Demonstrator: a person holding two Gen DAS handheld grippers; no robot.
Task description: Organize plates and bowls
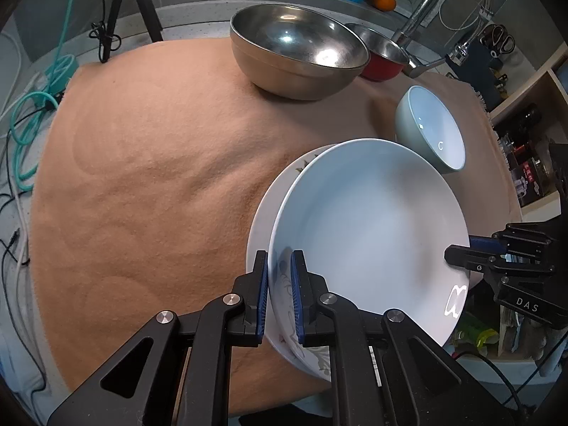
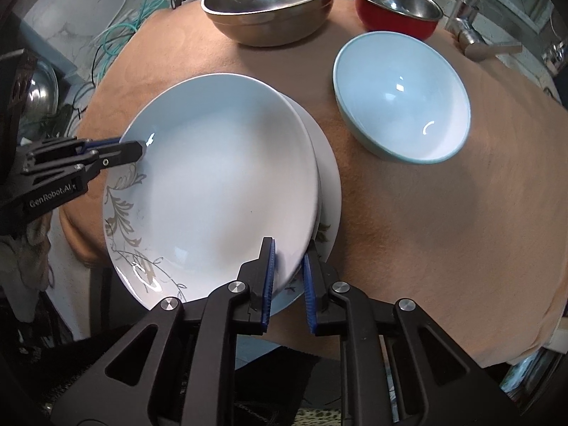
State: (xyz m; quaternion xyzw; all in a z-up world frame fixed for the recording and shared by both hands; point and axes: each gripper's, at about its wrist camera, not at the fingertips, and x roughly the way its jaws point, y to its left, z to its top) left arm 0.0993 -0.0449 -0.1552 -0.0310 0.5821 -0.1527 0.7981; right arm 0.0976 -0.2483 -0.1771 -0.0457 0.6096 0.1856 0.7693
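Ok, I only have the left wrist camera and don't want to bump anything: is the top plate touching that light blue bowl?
Observer: No. The right wrist view shows bare cloth between the top plate and the light blue bowl.
Operator: And the right gripper's hold? I only see it side-on.
Observer: The right gripper is shut on the top plate's near rim, with one pad inside and one outside.
Operator: The red bowl is half hidden for me.
Observer: The red bowl stands beside the steel bowl, with a narrow gap between them.
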